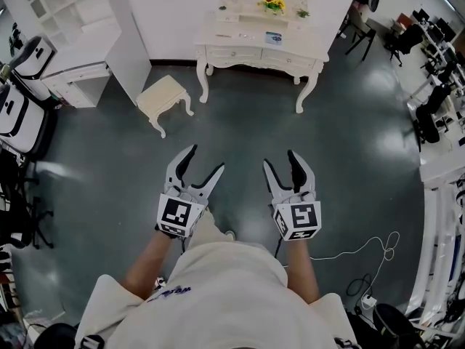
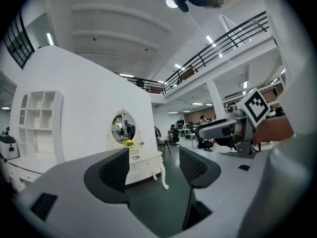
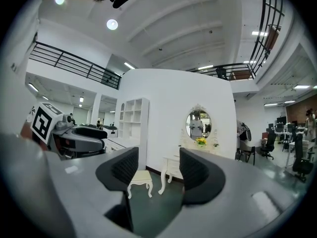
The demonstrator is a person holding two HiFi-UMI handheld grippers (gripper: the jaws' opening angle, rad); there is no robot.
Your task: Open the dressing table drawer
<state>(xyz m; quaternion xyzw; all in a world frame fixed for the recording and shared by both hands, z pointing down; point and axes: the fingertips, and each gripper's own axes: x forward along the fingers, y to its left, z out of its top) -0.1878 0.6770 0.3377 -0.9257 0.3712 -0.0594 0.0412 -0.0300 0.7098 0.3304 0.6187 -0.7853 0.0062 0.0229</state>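
The white dressing table point(image 1: 256, 43) stands against the far wall, with an oval mirror and yellow flowers point(image 1: 273, 1) on top. Its drawers point(image 1: 233, 54) along the front are closed. Both grippers are held low over the dark floor, well short of the table and pointing toward it. My left gripper point(image 1: 206, 158) is open with nothing between its jaws; so is my right gripper point(image 1: 279, 158). In the left gripper view the table point(image 2: 146, 163) shows far off between the open jaws of the left gripper point(image 2: 153, 167). The right gripper point(image 3: 158, 170) frames the table point(image 3: 174, 165) too.
A small cream stool point(image 1: 164, 97) stands left of the table, also in the right gripper view point(image 3: 140, 177). A white shelf unit point(image 1: 76, 24) is at the far left. Office chairs point(image 1: 436, 97) and desks line the right side. A white cable point(image 1: 367, 250) lies on the floor at lower right.
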